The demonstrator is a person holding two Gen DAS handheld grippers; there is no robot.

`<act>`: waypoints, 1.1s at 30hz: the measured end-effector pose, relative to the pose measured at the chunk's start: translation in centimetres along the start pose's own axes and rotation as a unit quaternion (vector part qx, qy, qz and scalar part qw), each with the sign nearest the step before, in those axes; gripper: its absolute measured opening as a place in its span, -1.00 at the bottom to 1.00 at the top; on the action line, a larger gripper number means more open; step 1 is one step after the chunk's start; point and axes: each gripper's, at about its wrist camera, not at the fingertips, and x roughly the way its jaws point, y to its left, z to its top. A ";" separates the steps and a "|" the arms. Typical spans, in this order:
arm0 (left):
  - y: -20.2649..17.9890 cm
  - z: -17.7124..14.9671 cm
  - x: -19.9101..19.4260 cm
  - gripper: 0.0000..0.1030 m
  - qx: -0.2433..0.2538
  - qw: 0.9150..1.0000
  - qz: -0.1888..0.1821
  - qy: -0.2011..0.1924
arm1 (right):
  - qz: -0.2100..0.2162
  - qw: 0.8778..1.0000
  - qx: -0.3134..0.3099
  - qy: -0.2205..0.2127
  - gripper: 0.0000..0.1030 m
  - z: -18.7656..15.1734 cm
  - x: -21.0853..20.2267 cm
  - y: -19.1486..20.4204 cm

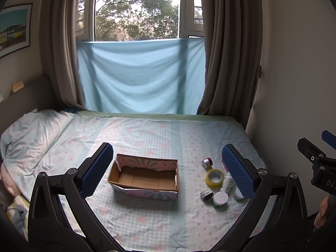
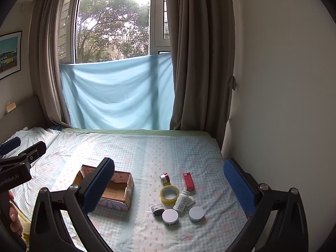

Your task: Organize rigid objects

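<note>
Both grippers hang above the bed (image 2: 130, 147), and neither has anything in it. The left gripper (image 1: 167, 168) has its blue-padded fingers (image 1: 97, 169) spread wide, with the open cardboard box (image 1: 145, 177) lying between them on the checked sheet. The box is empty, its torn flaps folded down around the rim. The right gripper (image 2: 168, 187) is just as wide open, hovering over the little cluster of things to be sorted.

That cluster sits at about three o'clock from the box, well apart from it. In the right wrist view, a roll of yellowish tape (image 2: 169, 194) lies flat near the middle. At its twelve o'clock is a small silver and red cylinder (image 2: 164, 178) on its side, and at two o'clock a red carton (image 2: 188, 181) lies flat. A white bottle (image 2: 182, 200) with a printed label lies tipped over, touching the tape's right edge. Nearer to me are two round white-lidded jars (image 2: 170, 216), the second jar (image 2: 196, 213) just to the right, and a small dark-banded pot (image 2: 157, 209) at their nine o'clock.

A hand (image 2: 13, 220) shows at the frame edge gripping the left handle. Behind the bed, a pale blue cloth (image 2: 117, 94) covers the lower window between brown curtains (image 2: 199, 52).
</note>
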 end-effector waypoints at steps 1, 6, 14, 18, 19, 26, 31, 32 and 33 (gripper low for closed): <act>0.0 0.0 0.0 0.99 0.000 1.000 0.000 0.000 | -0.001 1.000 0.000 -0.001 1.00 0.0 0.0 0.0; 0.2 0.1 0.3 0.99 -0.001 1.000 -0.001 0.002 | -0.001 1.000 0.001 -0.002 1.00 0.1 0.1 0.1; 0.2 0.2 0.5 0.99 0.000 1.000 -0.001 0.003 | -0.009 1.000 0.003 -0.007 1.00 0.1 0.3 0.1; 0.2 0.3 0.7 0.99 0.000 1.000 -0.001 0.004 | -0.011 1.000 -0.006 -0.006 1.00 -0.2 0.4 0.5; 0.2 0.3 0.7 0.99 0.000 1.000 0.000 0.005 | -0.008 1.000 -0.004 -0.007 1.00 -0.3 0.3 0.5; 0.4 -0.1 0.4 0.99 -0.003 1.000 0.007 -0.019 | -0.003 1.000 0.012 -0.001 1.00 -0.3 0.1 0.1; -0.5 0.4 1.5 0.99 0.045 0.999 0.005 0.015 | -0.019 0.999 0.024 0.014 1.00 -0.2 0.3 -0.6; -0.7 0.4 1.9 0.99 0.054 0.998 -0.001 0.021 | -0.022 0.999 0.028 0.016 1.00 -0.2 0.4 -0.9; -0.9 0.3 2.3 0.99 0.060 0.998 -0.010 0.025 | -0.026 0.999 0.032 0.018 1.00 -0.3 0.5 -1.1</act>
